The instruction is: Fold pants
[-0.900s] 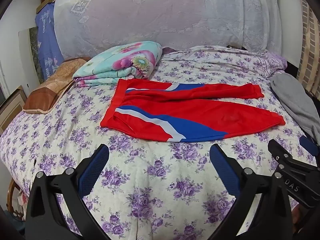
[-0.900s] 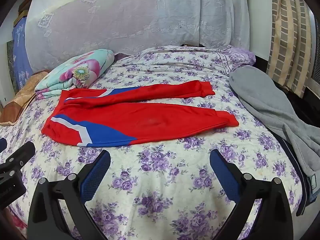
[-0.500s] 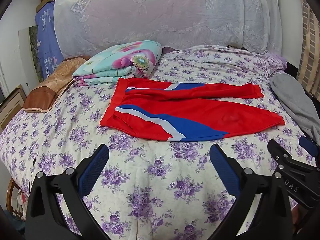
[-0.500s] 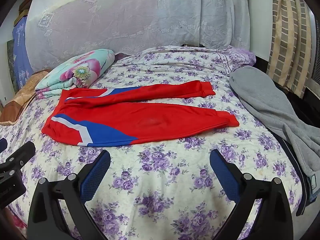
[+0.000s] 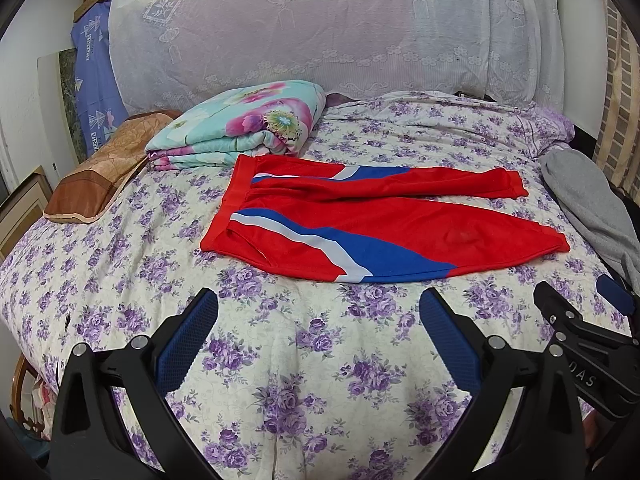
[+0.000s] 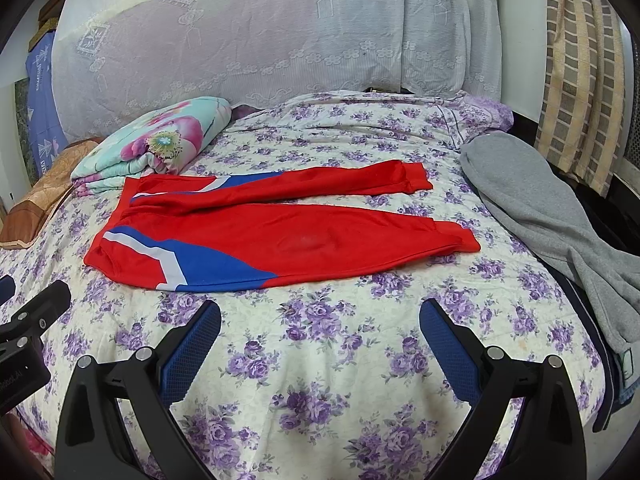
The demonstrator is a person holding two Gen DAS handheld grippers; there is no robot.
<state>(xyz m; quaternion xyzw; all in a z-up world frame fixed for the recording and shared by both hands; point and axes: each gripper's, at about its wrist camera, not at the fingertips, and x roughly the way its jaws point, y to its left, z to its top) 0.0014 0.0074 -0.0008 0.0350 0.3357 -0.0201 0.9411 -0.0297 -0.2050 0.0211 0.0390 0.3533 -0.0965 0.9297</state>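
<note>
Nothing much is shifting since the earlier frames: both grippers are still hovering over the near edge of the bed (image 5: 120,264), and the red pants (image 5: 372,228) are lying where they were. They are spreading flat across the middle of the frame, waistband to the left and both cuffs to the right, seemingly laid out ready for a first fold. Down at the bottom, the left gripper (image 5: 318,340) is gaping wide with nothing in it, and the right gripper (image 6: 320,344) is doing likewise, neither touching the cloth. A folded floral blanket (image 5: 244,128) is crowding the waistband at the upper left, and a grey garment (image 6: 552,216) is trailing along the right edge near the cuffs, leaving limited room there.
</note>
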